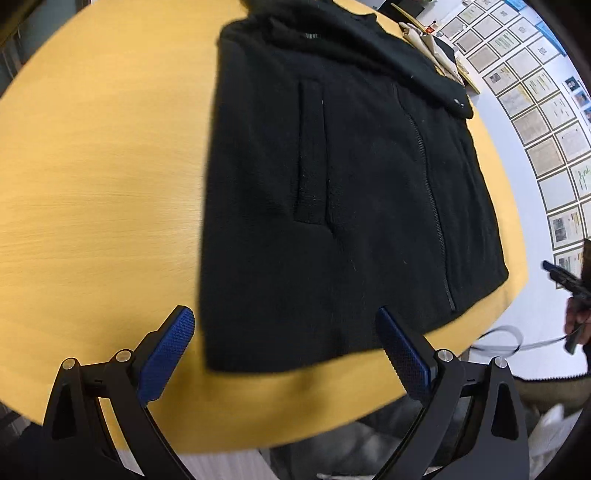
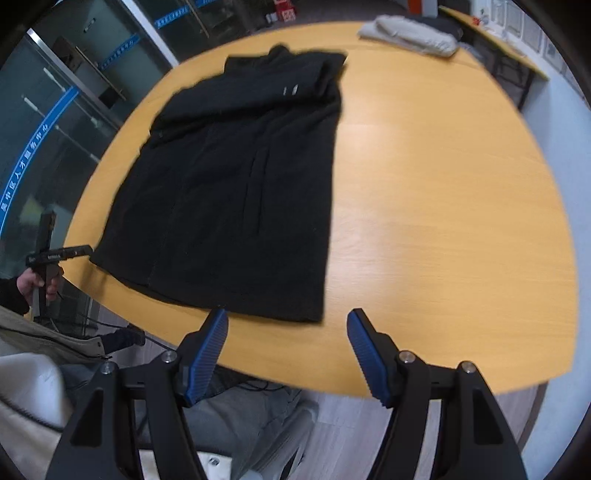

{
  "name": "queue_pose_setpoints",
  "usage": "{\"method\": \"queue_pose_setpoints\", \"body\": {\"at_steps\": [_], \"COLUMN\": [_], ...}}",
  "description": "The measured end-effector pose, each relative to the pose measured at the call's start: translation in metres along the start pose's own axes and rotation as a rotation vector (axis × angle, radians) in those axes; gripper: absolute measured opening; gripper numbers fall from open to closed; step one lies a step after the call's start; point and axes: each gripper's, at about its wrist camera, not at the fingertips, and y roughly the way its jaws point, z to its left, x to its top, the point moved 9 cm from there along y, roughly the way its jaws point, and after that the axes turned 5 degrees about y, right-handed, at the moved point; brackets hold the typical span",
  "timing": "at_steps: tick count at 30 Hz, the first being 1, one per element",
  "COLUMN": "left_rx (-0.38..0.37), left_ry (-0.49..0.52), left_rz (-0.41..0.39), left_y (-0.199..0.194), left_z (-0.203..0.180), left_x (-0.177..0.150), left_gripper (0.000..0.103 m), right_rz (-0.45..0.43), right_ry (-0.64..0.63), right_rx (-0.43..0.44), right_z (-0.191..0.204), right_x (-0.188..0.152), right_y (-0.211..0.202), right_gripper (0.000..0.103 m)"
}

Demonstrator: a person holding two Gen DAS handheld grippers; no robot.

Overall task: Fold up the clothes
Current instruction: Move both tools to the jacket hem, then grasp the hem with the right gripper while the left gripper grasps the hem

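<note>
Item: black fleece jacket (image 1: 351, 206), lying flat on round wooden table (image 1: 92, 184), sleeves folded inward, seemingly awaiting a hem-to-collar fold. Left gripper (image 1: 284, 332) and right gripper (image 2: 286, 326) are hovering spread wide over the hem, holding nothing. Small pale chest logo (image 2: 290, 90): unreadable.

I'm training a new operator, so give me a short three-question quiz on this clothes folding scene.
1. True or false: the left claw is shut on the black jacket.
2. Which lies at the far edge of the wooden table? A) a beige folded garment B) a red towel C) a laptop
3. Fill in: the right claw hangs near the jacket's ____ edge.

Key: 1 false, both claws are open and empty; 2 A; 3 near (bottom hem).
</note>
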Motion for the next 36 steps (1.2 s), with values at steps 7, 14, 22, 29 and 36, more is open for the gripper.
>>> {"method": "queue_pose_setpoints", "body": {"at_steps": [7, 14, 22, 29, 36], "left_rx": [-0.004, 0.026, -0.064, 0.006, -0.01], "left_ry": [-0.044, -0.01, -0.124, -0.014, 0.039], "left_rz": [-0.032, -0.021, 0.007, 0.072, -0.02], "left_y": [0.005, -0.003, -0.016, -0.041, -0.121], "left_z": [0.005, 0.004, 0.013, -0.017, -0.068], "left_x": [0.008, 0.005, -0.015, -0.019, 0.008], "left_gripper": [0.099, 0.077, 0.029, 0.009, 0.009], "right_rz": [0.046, 0.051, 0.099, 0.137, -0.041], "right_ry": [-0.034, -0.054, -0.133, -0.097, -0.1], "right_rx": [0.018, -0.02, -0.004, 0.055, 0.218], "right_z": [0.004, -0.009, 0.008, 0.017, 0.053], "right_x": [0.014, 0.017, 0.007, 0.008, 0.059], "right_y": [0.076, 0.103, 0.114, 0.102, 0.021], "right_gripper": [0.071, 0.071, 0.046, 0.01, 0.009]}}
